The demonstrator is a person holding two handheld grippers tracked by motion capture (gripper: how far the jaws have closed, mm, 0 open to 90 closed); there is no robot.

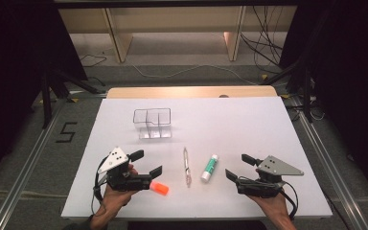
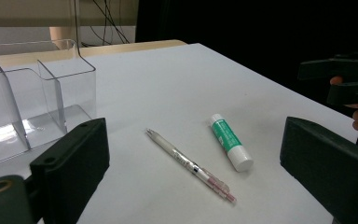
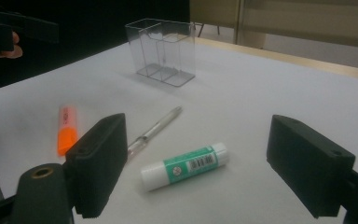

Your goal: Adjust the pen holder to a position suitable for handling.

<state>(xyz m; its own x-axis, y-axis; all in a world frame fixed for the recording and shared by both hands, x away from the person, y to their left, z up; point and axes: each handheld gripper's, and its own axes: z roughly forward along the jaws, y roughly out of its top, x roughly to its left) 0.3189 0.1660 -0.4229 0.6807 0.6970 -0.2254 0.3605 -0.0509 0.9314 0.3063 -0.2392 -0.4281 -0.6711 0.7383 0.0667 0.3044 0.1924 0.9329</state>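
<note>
Left gripper (image 1: 149,163), lower left of the high view: jaws apart, nothing between them. An orange highlighter (image 1: 159,188) lies just right of its lower jaw. Right gripper (image 1: 238,166), lower right: jaws apart, holding nothing. Between the two grippers, at lower centre, lie a clear pen (image 1: 187,166) and a green-labelled glue stick (image 1: 209,167), side by side, not touching. A clear compartmented organiser (image 1: 152,123) stands above them at centre, well apart. Nothing lies between either gripper and these items on the white table (image 1: 249,124).
</note>
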